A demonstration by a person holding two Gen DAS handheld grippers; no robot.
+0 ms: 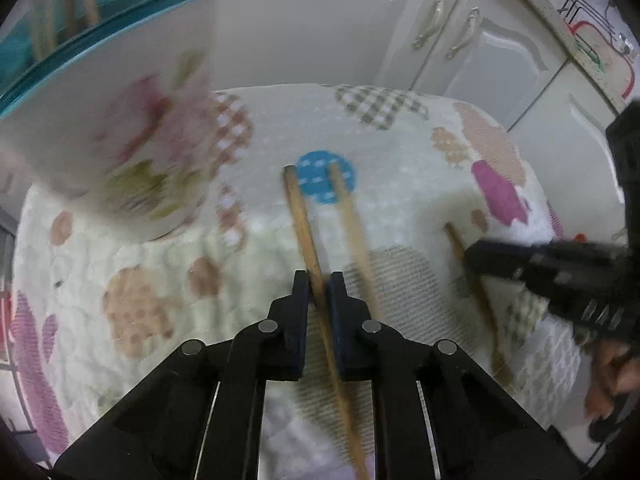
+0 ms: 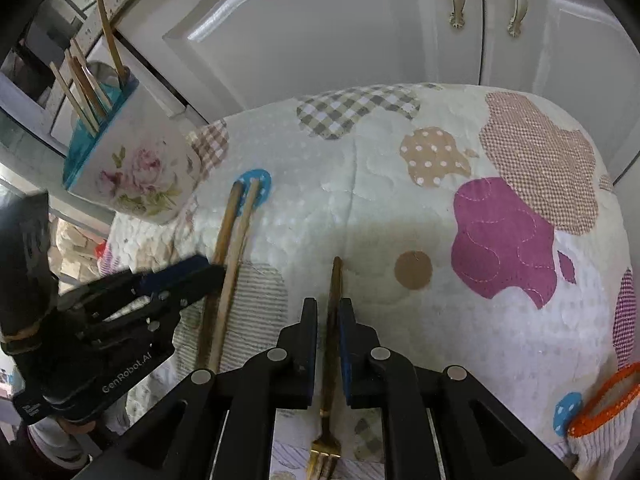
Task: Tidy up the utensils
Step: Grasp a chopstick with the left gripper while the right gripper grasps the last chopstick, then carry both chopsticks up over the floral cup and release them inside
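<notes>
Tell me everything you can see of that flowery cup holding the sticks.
The cup is white, looks ceramic, and is printed with a pink rose and green leaves; its inside and rim are teal. It stands at the far left edge of the quilted cloth, in front of white cabinet doors. Several wooden sticks and one longer golden handle stand in it, leaning. Neither gripper touches it. The left wrist view shows it close but blurred.

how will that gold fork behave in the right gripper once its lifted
The fork is thin metal, so probably stiff and light. The right gripper pinches its narrow handle well away from the tines, so the heavier head may swing down. Its shiny finish looks slippery, so it might pivot or slide between the pads.
</notes>
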